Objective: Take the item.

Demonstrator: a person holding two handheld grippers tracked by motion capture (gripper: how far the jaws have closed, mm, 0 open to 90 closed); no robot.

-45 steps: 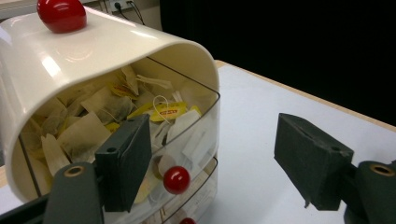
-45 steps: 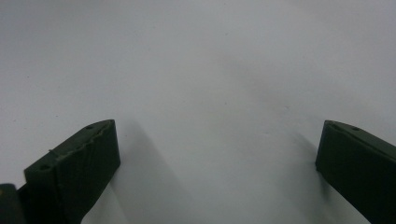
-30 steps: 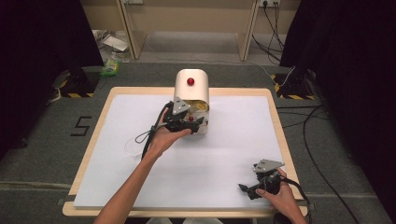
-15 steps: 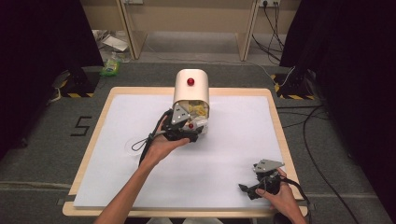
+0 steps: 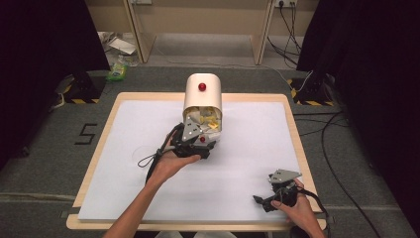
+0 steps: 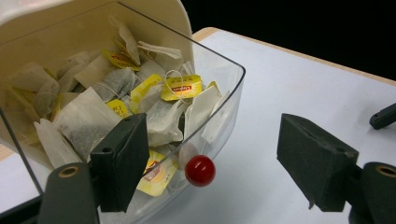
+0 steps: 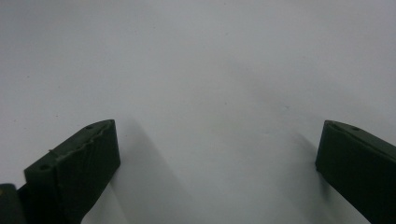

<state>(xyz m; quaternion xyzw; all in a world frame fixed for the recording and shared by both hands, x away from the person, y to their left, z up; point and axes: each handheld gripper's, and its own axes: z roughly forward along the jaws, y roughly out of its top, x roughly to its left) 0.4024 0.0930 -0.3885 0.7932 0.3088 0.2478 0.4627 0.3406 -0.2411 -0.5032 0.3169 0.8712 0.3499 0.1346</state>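
Jaws of the left gripper (image 6: 212,163) stand wide apart around the red knob (image 6: 200,171) of the clear drawer (image 6: 229,100)

Drawer of the cream dispenser (image 5: 202,94), at the far middle of the white table (image 5: 257,144), is pulled out and full of tea bags (image 6: 140,100); neither pad touches the knob. Right gripper (image 5: 274,192) rests near the table's front right corner, its jaws spread over bare surface

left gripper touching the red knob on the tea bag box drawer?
Apart. In the left gripper view the red knob sits between the open jaws of the left gripper, with a clear gap to each one; no pad touches it.
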